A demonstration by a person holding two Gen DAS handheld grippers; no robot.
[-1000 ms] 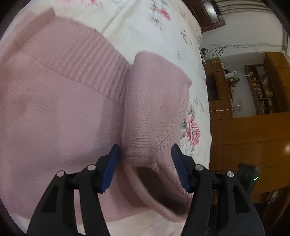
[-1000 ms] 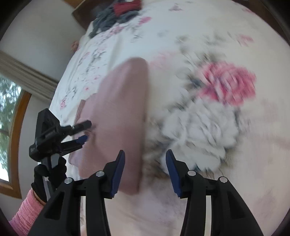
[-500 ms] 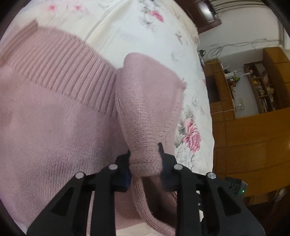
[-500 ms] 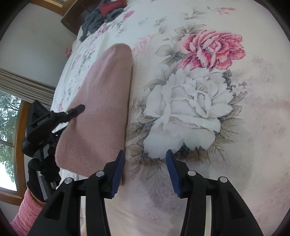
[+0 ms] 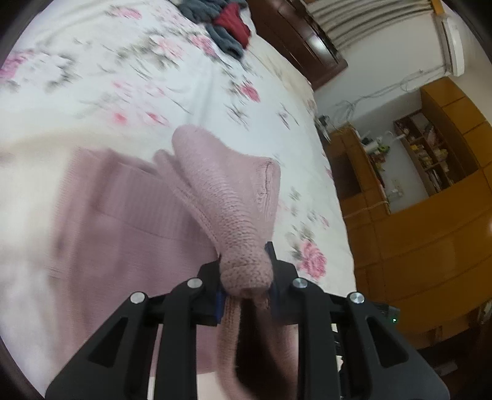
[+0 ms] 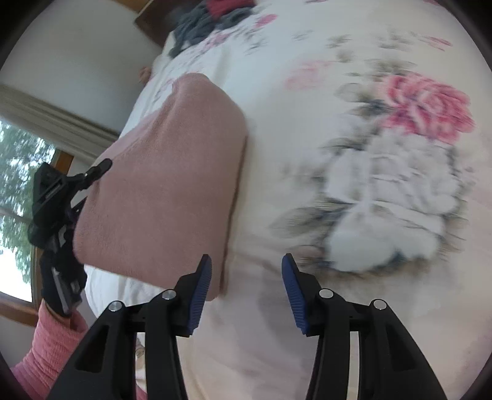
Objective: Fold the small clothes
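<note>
Your left gripper [image 5: 245,281] is clamped on a bunched fold of the pink sweater [image 5: 129,221] at frame center; your right gripper [image 6: 247,292] hangs spread wide over the floral bedsheet [image 6: 369,184], lower middle.

A sweater [image 5: 129,221] lies on the bed [image 5: 129,101]. The left gripper [image 5: 244,284] sits at the sweater's near edge, a fold between its fingers. A clothes pile [image 5: 224,27] lies beyond the sweater. The right gripper [image 6: 246,289] hovers just right of the sweater.

Left gripper [image 5: 244,286] jaws clamped; right gripper [image 6: 246,289] jaws spread wide
</note>
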